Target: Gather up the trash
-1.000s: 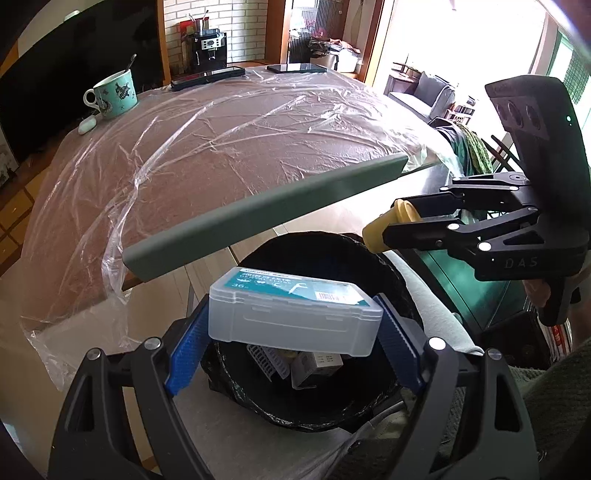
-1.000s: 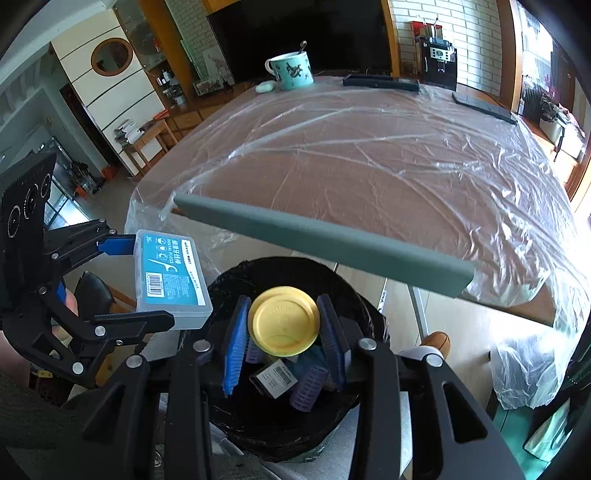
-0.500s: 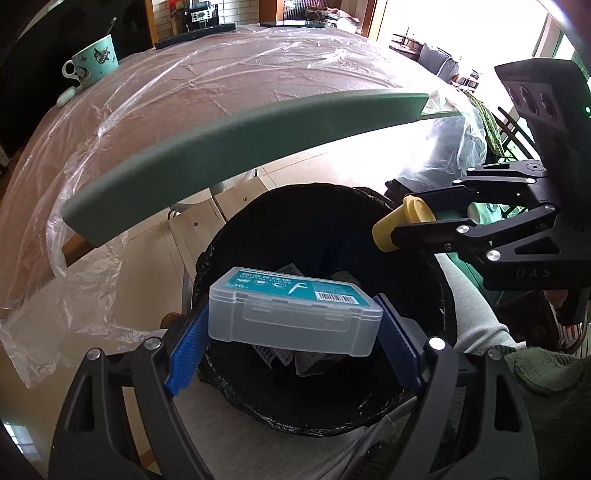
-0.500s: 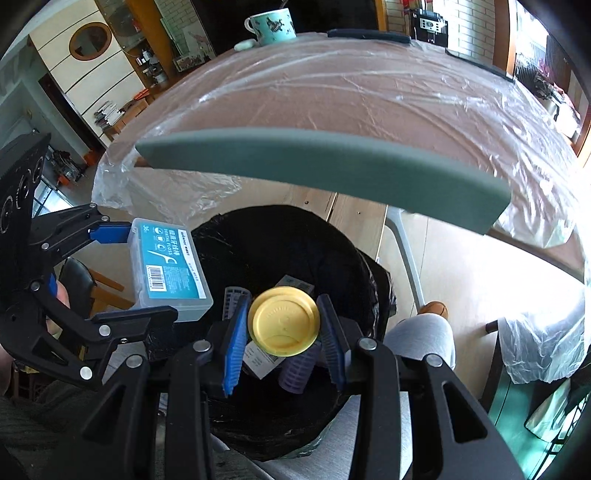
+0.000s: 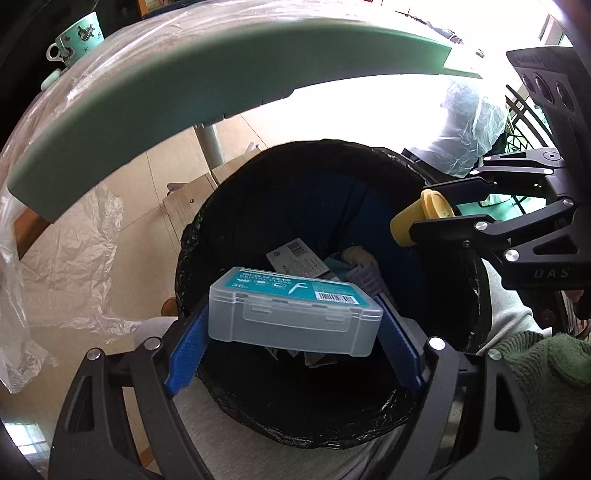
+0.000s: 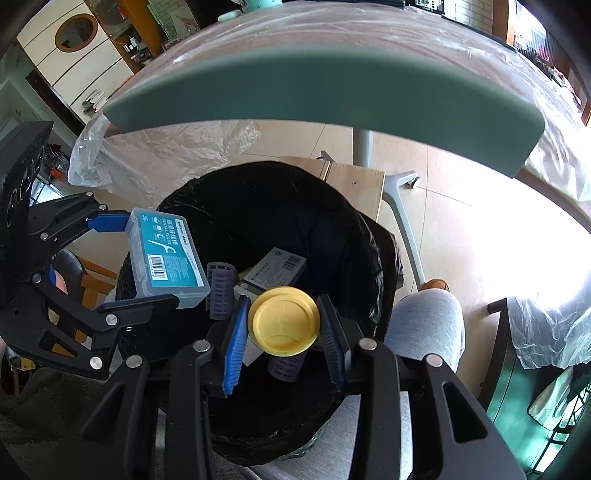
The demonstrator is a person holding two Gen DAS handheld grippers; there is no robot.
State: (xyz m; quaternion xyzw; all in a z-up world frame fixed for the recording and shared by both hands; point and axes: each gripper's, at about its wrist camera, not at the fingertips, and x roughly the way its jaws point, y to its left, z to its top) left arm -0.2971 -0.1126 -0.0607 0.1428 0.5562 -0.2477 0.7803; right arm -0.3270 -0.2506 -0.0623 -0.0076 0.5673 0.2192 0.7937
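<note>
a teal mug (image 5: pixel 75 38) stands on the plastic-covered table (image 5: pixel 155 33).

Between the left gripper's (image 5: pixel 293 345) ribbed blue pads, a translucent, frosted plastic box (image 5: pixel 295 315) is showing a glossy teal paper label. Between the right gripper's (image 6: pixel 284 341) pads, a matt yellow lid (image 6: pixel 283 321) is looking smooth. Beyond the fingers, crinkled glossy black bin liner (image 5: pixel 207 236) is shining.

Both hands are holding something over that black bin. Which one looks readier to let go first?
Probably the right. The right gripper holds the yellow cup over the middle of the bin. The left gripper holds the floss box nearer the rim.
</note>
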